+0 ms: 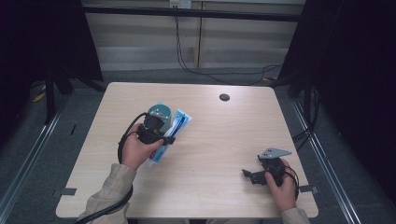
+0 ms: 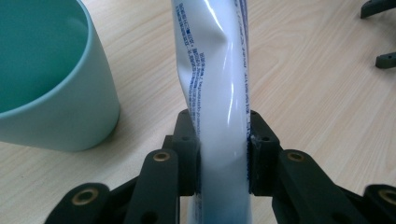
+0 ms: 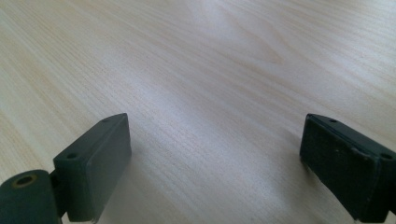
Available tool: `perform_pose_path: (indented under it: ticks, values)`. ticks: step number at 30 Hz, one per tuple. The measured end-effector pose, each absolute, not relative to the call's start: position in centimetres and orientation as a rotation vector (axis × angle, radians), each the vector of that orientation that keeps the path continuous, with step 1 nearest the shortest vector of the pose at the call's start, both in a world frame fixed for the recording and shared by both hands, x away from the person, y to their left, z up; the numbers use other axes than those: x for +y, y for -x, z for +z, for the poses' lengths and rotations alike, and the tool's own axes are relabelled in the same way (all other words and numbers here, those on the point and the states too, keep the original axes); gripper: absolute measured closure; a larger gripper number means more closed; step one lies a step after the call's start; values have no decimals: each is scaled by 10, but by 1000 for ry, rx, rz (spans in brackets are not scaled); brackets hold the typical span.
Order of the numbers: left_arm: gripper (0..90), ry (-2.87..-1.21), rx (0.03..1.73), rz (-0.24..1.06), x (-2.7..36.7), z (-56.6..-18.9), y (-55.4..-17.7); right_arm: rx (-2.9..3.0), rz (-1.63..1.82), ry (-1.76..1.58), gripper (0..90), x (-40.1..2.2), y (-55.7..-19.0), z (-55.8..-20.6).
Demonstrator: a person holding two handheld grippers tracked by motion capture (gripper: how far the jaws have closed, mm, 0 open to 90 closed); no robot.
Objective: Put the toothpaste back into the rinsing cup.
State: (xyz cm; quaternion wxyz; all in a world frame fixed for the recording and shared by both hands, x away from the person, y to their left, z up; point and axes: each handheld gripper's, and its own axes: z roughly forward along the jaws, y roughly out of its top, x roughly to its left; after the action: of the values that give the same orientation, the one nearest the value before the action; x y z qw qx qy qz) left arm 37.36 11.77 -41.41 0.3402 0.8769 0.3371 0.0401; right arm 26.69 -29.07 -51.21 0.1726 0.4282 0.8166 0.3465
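Note:
A white and blue toothpaste tube lies on the wooden table, left of centre. In the left gripper view my left gripper is shut on the tube, whose wall is dented between the black pads. A teal cup stands right beside the tube, to its left. From above, my left gripper partly hides the cup and the tube's near end. My right gripper rests near the front right corner, open, with bare table between its jaws.
A dark round grommet sits in the table near its far edge. Black cables trail across the floor behind the table. Metal rails run along the floor on both sides. Bare wood spans the table's middle and right.

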Motion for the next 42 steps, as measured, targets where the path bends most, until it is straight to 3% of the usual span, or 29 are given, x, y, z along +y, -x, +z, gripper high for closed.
perform_pose_path:
  ticks: [42]
  values:
    - [706,-2115,897,168,121,-388,-382,2317,983,-1215,84,-291,-267,-512]
